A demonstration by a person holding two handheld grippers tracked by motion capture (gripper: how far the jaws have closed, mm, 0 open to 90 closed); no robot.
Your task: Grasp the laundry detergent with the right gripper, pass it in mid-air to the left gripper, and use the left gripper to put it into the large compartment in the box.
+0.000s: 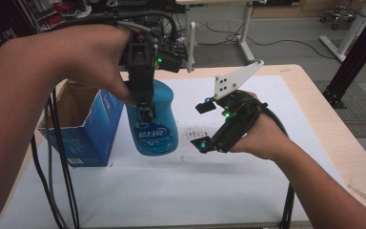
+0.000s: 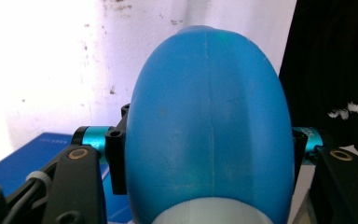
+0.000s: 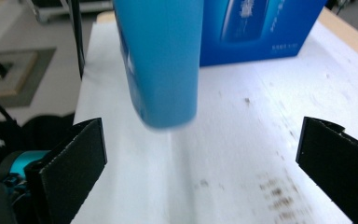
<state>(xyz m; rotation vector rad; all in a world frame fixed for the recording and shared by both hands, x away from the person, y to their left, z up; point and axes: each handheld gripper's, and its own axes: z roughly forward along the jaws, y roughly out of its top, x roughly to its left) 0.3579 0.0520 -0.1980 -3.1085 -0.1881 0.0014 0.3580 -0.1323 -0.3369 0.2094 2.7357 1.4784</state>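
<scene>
A blue plastic bottle (image 1: 157, 129) with a printed label hangs upright just above the white sheet, beside an open blue carton (image 1: 88, 138). My left gripper (image 1: 145, 112) comes down from above and is shut on the bottle's upper part. In the left gripper view the bottle's rounded body (image 2: 209, 116) sits between the jaws of the left gripper (image 2: 207, 154), both pads pressed to its sides. My right gripper (image 1: 203, 125) stands open to the right of the bottle, apart from it. In the right gripper view the bottle (image 3: 163, 60) hangs ahead of the wide-open, empty right gripper (image 3: 205, 163).
The blue carton (image 3: 261, 28) stands at the left of the table with its top flaps open. A white sheet (image 1: 195, 191) with dark smudges covers the wooden tabletop. Cables trail down at the left front. Desk legs and a chair base stand on the floor beyond.
</scene>
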